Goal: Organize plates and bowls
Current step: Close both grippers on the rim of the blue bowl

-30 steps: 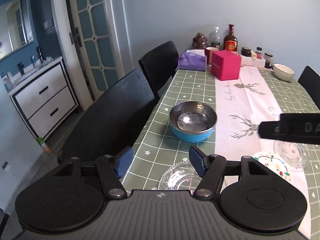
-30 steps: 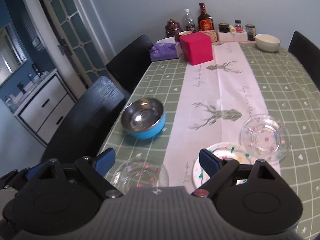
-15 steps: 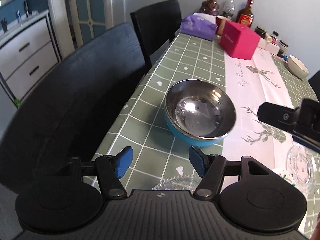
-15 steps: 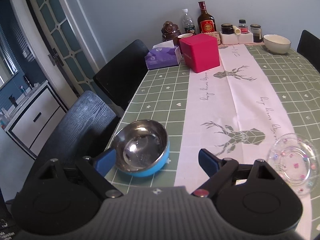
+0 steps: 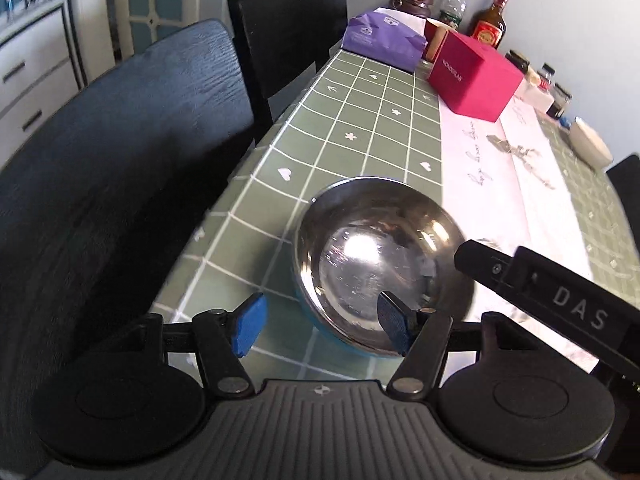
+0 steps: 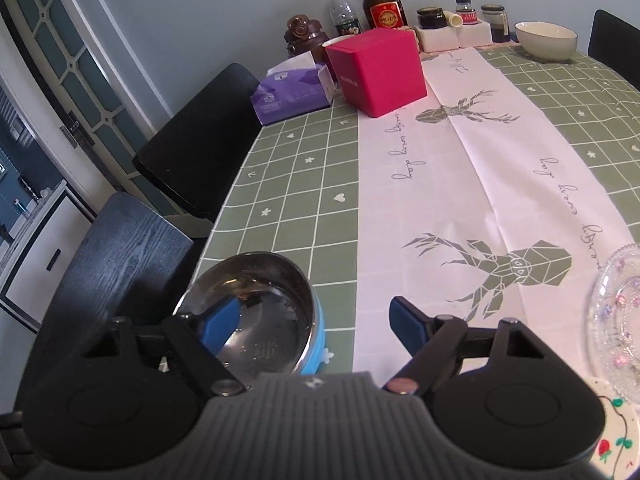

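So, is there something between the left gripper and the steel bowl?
Nothing visible does. The left gripper is open right at the steel bowl, one finger over its inside, the other outside its near-left rim. The right gripper is also open beside it.

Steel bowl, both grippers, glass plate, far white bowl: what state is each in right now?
Steel bowl: upright, empty, on the green tablecloth.
Left gripper: open, straddling the bowl's near rim.
Right gripper: open, straddling the bowl's rim.
Glass plate: flat, ungripped.
White bowl: upright at the far end.
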Available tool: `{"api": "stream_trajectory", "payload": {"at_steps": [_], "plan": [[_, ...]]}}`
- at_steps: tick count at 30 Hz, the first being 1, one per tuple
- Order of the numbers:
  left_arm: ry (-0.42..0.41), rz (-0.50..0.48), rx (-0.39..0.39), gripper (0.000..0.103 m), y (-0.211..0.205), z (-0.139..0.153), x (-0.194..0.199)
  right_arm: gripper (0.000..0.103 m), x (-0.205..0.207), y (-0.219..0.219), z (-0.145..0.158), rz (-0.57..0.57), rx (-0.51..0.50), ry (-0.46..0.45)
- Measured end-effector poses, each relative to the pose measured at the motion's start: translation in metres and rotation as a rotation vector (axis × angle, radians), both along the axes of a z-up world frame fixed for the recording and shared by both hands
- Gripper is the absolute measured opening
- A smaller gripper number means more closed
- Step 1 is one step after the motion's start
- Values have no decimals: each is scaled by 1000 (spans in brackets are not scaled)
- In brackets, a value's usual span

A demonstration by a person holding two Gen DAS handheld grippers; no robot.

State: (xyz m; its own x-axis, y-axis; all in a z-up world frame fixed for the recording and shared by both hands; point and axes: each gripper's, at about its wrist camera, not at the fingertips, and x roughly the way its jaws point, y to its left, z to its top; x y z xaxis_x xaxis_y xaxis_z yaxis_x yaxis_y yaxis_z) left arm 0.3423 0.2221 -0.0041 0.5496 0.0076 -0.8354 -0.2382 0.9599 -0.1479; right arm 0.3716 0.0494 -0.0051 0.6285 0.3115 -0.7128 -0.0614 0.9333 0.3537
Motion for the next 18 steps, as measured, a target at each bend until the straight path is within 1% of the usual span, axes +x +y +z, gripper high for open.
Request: {"api": "stream_trajectory", "payload": {"at_steps": [3, 8, 10, 14, 16, 17, 18], "plan": [[3, 21, 28, 73, 6, -6, 5, 79, 5, 7, -13, -8, -6, 27], [28, 45, -2, 72, 20, -19, 10, 75, 8, 15, -28, -51, 27, 78], [34, 48, -11, 71, 23, -23, 11, 68, 9, 19, -32, -55, 16, 84], [25, 33, -39, 59, 24, -26, 12, 60, 10, 24, -35, -61, 2, 74], [8, 15, -36, 52, 20, -26, 11, 51, 11, 27, -36, -60, -16, 79], [-2, 1, -31, 43, 18, -26, 11, 49, 12, 29, -37, -55, -25, 82], [-8, -7, -23, 38, 15, -25, 11, 45, 12, 30, -38, -51, -32, 84]]}}
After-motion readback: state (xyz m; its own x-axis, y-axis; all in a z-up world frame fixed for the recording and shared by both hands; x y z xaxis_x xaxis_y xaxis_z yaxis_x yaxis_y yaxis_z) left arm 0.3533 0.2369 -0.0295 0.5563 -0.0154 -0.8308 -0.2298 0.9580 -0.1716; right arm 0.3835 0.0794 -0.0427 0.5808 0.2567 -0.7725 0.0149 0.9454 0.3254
